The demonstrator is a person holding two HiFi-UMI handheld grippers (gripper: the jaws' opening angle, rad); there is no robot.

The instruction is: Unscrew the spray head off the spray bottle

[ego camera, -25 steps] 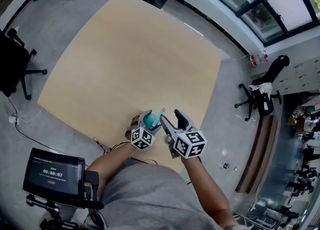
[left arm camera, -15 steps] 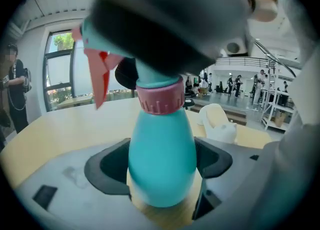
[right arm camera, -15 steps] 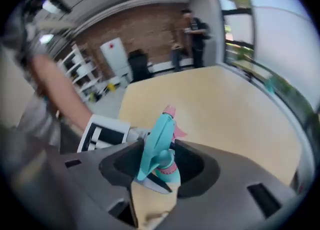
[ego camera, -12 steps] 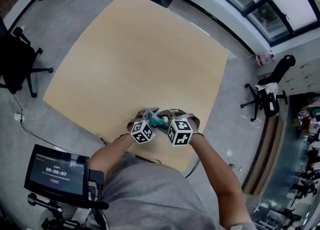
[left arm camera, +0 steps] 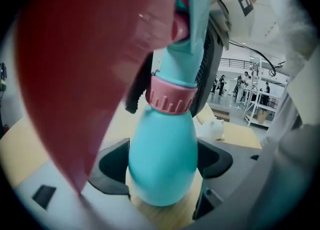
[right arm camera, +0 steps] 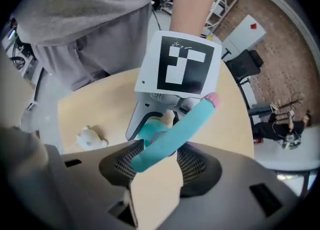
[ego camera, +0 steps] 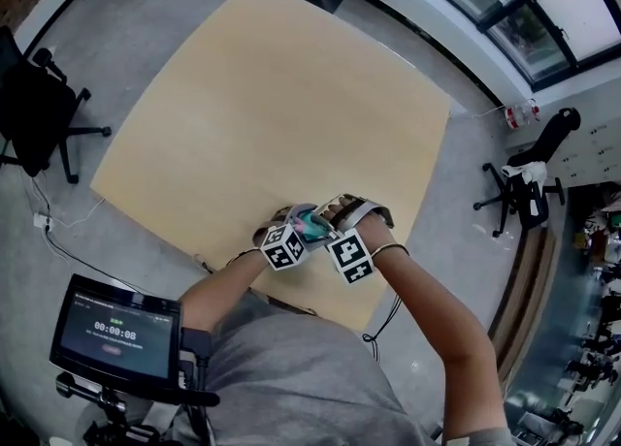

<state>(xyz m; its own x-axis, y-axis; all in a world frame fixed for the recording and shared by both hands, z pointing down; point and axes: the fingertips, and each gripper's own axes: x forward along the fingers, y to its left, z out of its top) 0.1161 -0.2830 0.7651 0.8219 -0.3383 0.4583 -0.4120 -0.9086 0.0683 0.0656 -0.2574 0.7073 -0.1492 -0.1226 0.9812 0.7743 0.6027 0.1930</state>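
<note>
Our left gripper (left arm camera: 163,170) is clamped on the belly of the spray bottle (left arm camera: 162,134), by the near edge of the table (ego camera: 272,95). Our right gripper (right arm camera: 160,163) pinches the spray head (right arm camera: 186,123). We should hold the body still and twist squarely about the pink collar (left arm camera: 170,100), never tilting.

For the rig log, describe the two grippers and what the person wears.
Both grey: the left gripper and right gripper end in black cupped jaws, the right's pads mesh-textured. Each carries a white cube with black square markers. The person wears a grey shirt, forearms unsleeved.
</note>
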